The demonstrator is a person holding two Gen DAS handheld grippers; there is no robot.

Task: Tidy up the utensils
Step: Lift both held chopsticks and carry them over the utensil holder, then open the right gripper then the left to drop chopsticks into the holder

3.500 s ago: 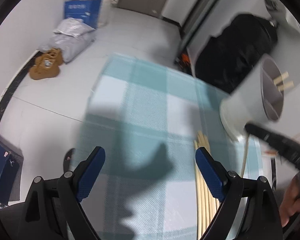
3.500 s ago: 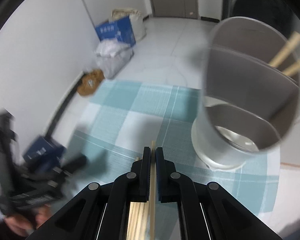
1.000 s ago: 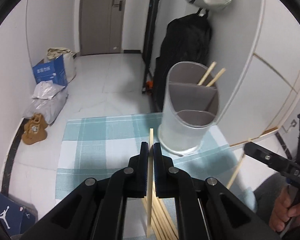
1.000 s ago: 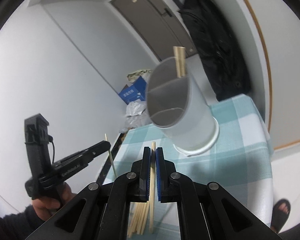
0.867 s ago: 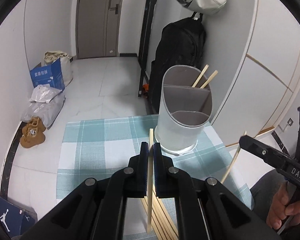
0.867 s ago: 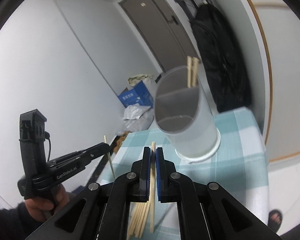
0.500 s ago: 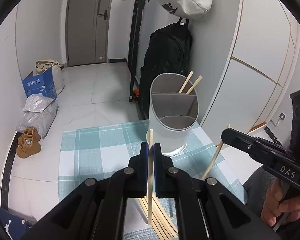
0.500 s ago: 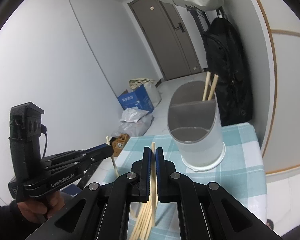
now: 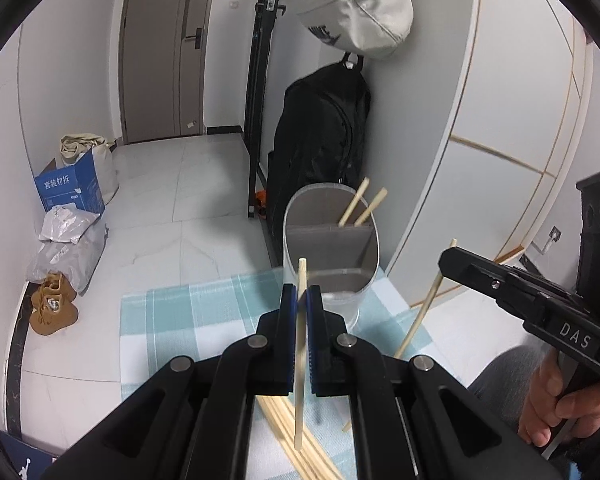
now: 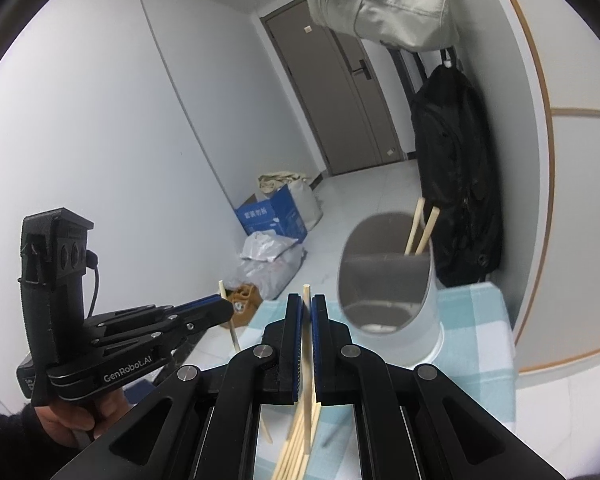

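- Both tongs have risen since a second ago, and the divided holder [image 9: 331, 256] now sits lower and farther off.
- Left tongs [image 9: 301, 300] are clenched on one chopstick [image 9: 300, 360]; right tongs [image 10: 307, 312] pinch another chopstick [image 10: 308, 380].
- Step in hand: carrying sticks to the holder; next, tip each down into the rear compartment beside the two stored chopsticks [image 9: 362, 206].
- Only the left view shows the loose pile [image 9: 296, 436] spread on the checked cloth [image 9: 188, 312].

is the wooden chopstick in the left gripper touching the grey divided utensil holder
Apart. The right wrist view shows the left gripper holding its wooden chopstick well left of the grey divided holder.
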